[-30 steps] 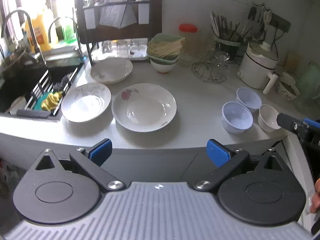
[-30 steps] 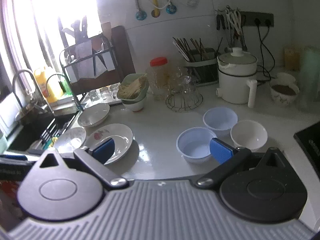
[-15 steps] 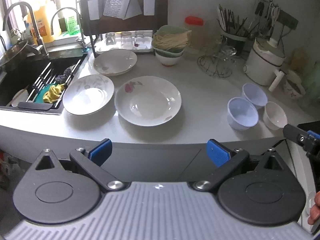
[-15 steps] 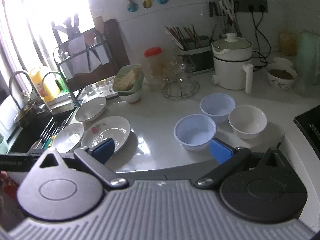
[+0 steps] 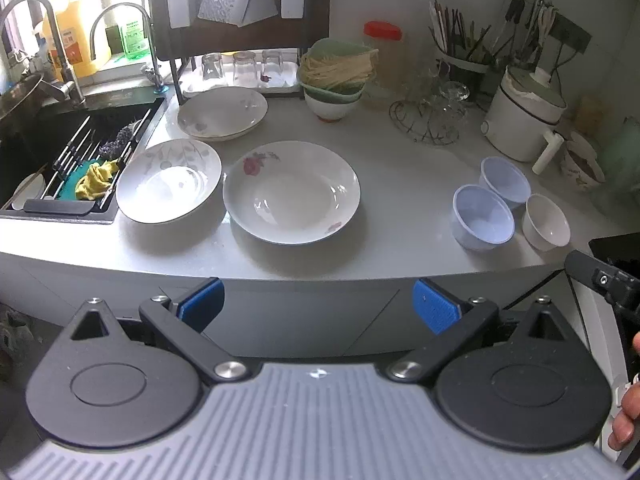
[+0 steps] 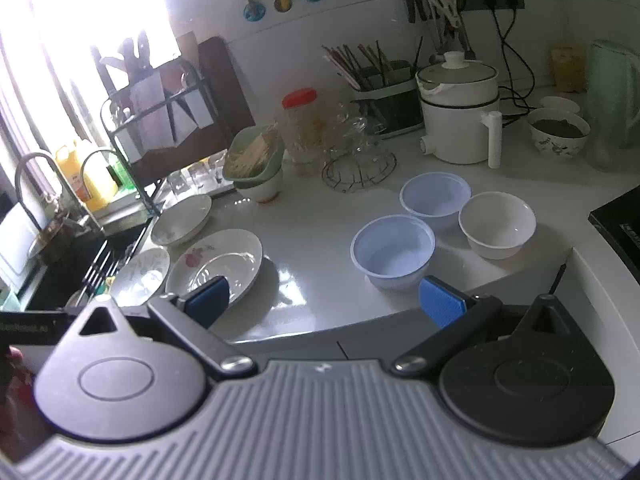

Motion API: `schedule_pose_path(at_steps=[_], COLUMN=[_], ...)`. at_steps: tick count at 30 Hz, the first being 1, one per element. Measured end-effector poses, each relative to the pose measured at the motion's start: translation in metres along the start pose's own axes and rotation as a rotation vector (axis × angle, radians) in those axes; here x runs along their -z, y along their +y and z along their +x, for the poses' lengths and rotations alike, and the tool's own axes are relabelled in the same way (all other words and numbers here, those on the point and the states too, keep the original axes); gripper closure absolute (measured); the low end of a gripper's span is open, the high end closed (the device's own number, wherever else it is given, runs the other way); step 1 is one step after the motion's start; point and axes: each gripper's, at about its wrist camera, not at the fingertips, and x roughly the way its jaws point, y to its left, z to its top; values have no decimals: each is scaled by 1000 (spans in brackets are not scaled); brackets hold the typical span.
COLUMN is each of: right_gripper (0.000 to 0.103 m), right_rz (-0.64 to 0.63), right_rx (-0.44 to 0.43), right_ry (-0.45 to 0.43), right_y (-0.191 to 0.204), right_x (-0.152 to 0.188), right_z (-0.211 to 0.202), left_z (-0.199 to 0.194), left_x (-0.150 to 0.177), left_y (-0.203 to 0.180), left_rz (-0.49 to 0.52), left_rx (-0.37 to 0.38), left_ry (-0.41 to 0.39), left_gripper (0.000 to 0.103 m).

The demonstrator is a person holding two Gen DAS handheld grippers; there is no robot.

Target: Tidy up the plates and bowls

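I hold both the left gripper (image 5: 316,304) and right gripper (image 6: 325,300) spread and empty before the counter (image 5: 400,184), three plates (image 5: 291,191) left by the sink, three bowls (image 6: 393,251) right.

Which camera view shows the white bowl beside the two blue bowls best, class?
The right wrist view: the white bowl sits near and large, its whole rim and empty inside visible. The left wrist view shows the same bowl smaller, off toward the right edge, beside the blue bowls.
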Motion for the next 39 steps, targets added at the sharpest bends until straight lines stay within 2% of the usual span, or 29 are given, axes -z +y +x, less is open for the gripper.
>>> schedule_pose_path(at_steps=[4,7,9,12,16,23,27,39], right_gripper=[0,0,0,0,0,0,0,0], right_rz=[4,26,38,35,13,-11,-18,-7], right_rx=[17,-7,-11,9,23,8,54,50], right_ry=[-23,-25,-8,-34,-51,-57,-38,-42], right_y=[3,2,2,3,8,47,72,133], right_x=[-2,-2,-2,-1,3,1,-1,-10], right_z=[-1,2,5,2,7,25,39,77], left_z=[2,7,8,16,31,45,51,71], left_x=[-2,-4,-6,-10,-19,-44,-56,-100], left_y=[0,-4,-4,1,12,43,64,144], left_rz=[7,48,50,47,53,68,101,100], left_rx=[1,9,31,79,99,120,166,139], left_ry=[2,5,-2,-11,-6,-15,-23,-25], left_gripper=[1,1,1,1,1,1,1,1])
